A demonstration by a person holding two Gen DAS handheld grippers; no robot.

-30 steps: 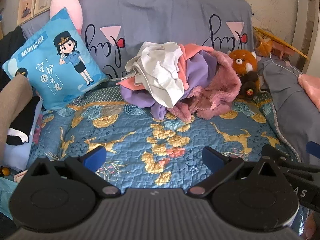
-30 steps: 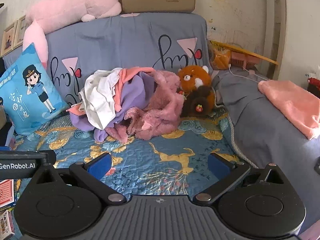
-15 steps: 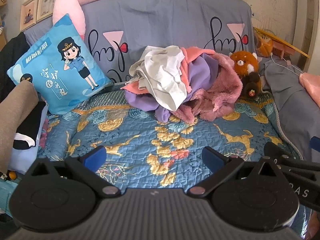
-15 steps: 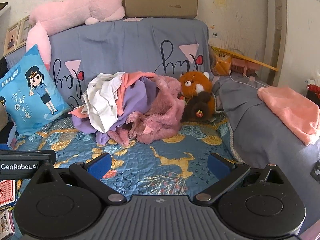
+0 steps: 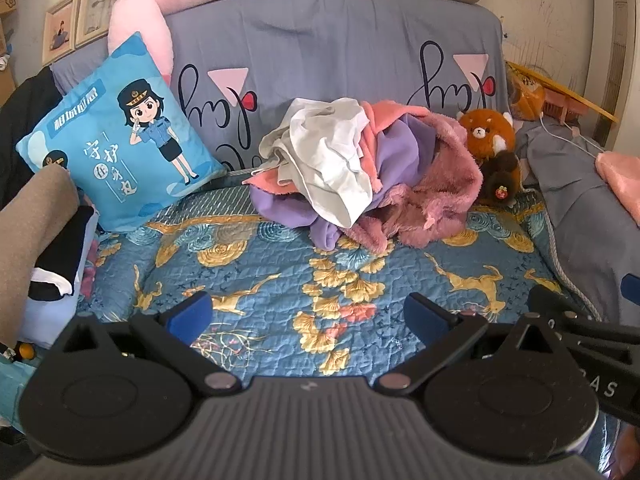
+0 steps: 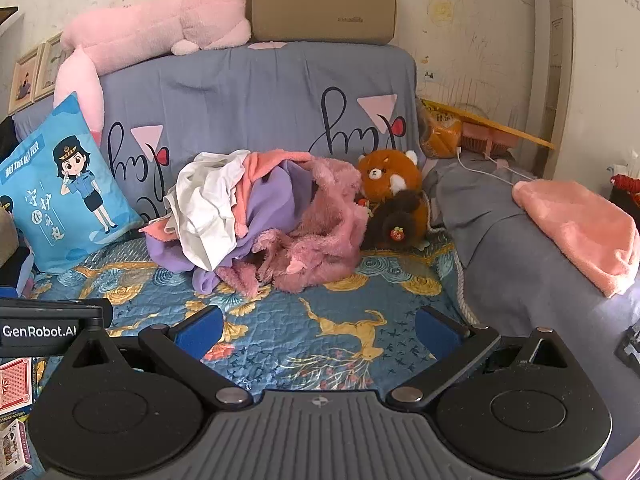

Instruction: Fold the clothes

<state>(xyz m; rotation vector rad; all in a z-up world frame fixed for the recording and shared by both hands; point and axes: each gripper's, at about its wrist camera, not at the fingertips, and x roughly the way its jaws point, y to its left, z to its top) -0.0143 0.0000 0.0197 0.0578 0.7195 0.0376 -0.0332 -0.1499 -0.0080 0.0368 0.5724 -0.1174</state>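
Observation:
A heap of crumpled clothes lies at the back of the blue patterned quilt point(image 5: 280, 280) point(image 6: 360, 304). On top is a white garment point(image 5: 332, 164) point(image 6: 208, 208), with a purple one point(image 5: 396, 152) point(image 6: 268, 196) and a fluffy pink one point(image 5: 440, 196) point(image 6: 320, 236) beneath and to the right. My left gripper point(image 5: 308, 316) hangs open over the quilt, well short of the heap, nothing between its blue pads. My right gripper point(image 6: 318, 330) is open too, empty, over the quilt in front of the pink garment.
A blue cartoon cushion point(image 5: 120, 136) point(image 6: 64, 188) leans at the left. An orange plush toy point(image 5: 492, 148) point(image 6: 392, 192) sits right of the heap. A folded pink towel point(image 6: 580, 228) rests on the grey cover at right. Stacked dark fabrics point(image 5: 44, 240) lie far left.
Both grippers have drawn back and slightly up, so the heap looks a little farther and lower in each view. Neither gripper has changed its opening.

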